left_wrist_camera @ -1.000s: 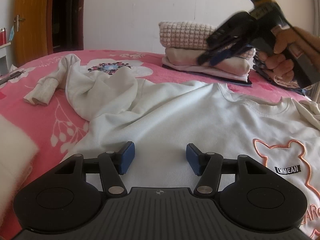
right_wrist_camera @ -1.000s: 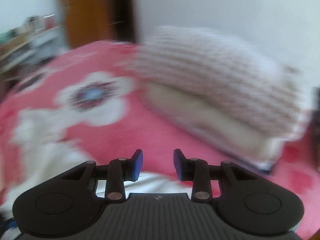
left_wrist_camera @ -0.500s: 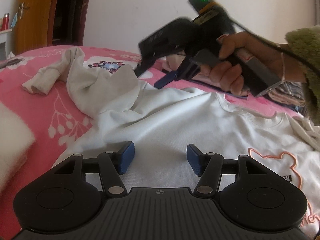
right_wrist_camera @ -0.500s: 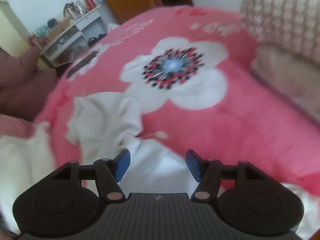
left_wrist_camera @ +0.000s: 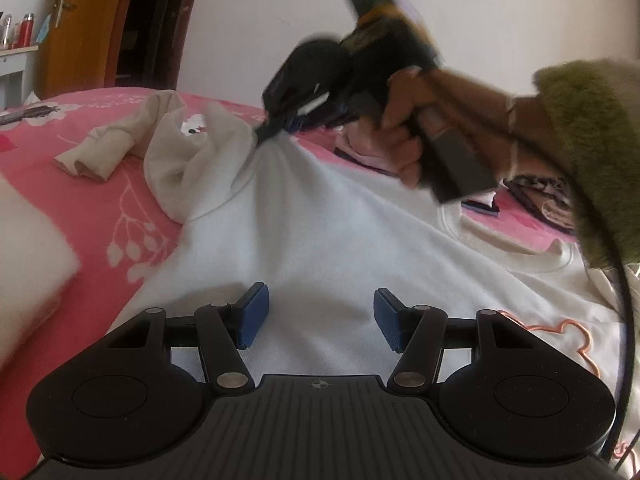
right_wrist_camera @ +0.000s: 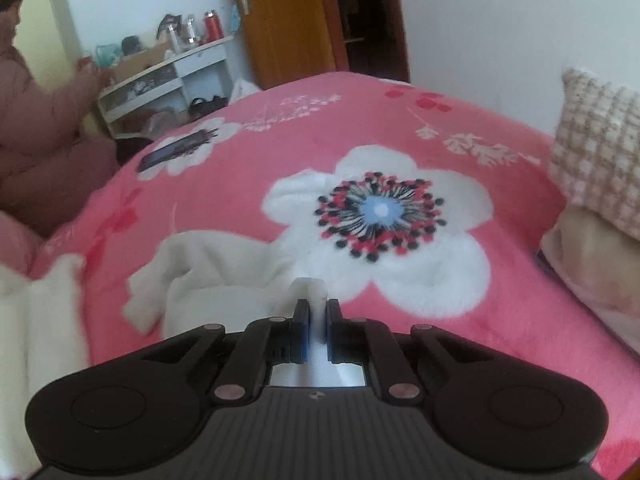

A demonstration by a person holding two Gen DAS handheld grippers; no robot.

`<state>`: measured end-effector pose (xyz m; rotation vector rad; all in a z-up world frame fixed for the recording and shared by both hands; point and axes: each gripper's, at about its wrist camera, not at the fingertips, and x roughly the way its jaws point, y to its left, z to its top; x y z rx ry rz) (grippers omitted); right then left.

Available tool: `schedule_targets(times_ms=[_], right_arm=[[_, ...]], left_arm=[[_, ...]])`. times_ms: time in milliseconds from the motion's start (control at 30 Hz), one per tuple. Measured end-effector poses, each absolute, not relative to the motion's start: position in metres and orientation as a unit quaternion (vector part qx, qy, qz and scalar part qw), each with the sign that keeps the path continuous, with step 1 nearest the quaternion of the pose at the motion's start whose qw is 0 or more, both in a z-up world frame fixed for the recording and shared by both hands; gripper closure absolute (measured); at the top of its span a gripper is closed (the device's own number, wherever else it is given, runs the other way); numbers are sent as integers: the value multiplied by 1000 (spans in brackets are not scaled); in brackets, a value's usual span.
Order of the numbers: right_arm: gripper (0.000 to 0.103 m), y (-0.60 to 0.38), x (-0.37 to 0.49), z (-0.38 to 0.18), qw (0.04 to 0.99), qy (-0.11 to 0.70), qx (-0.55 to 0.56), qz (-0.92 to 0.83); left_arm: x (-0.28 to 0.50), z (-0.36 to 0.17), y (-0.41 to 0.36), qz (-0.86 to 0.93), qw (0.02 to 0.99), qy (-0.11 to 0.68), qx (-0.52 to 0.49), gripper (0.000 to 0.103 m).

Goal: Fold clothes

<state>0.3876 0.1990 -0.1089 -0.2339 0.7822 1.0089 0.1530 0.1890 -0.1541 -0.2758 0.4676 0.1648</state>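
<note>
Left wrist view: my left claw [left_wrist_camera: 316, 318] hangs half-wide over the white sweatshirt [left_wrist_camera: 340, 240], gripping nothing, so it can steady the body while the other side works.
Sweatshirt: one, spread flat on the pink bed [left_wrist_camera: 80, 184], sleeve [left_wrist_camera: 120, 140] bunched at the far side.
Right claw [left_wrist_camera: 276, 130]: it pinches the shoulder seam, I think to draw the sleeve inward.
Right wrist view: my right claw [right_wrist_camera: 318, 320] has just been closing and now clamps a white fold of sweatshirt [right_wrist_camera: 224, 280].
Folded pile [right_wrist_camera: 596, 200]: one stack, at least two garments, set aside as finished.
</note>
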Motion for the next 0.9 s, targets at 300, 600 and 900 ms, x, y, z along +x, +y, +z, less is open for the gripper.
schedule_targets(times_ms=[300,600,900], right_arm=[[83,203,409,-139,806,400,-86,427],[72,32,459,-63,873,392,19,292],[73,-27,378,-100,820,475,-115,299]], left_arm=[[153,-156,186,81,960,230,-135,45],[151,-155,187,82,960,231,-135,45],[148,-155,188,82,959,233,-136,44]])
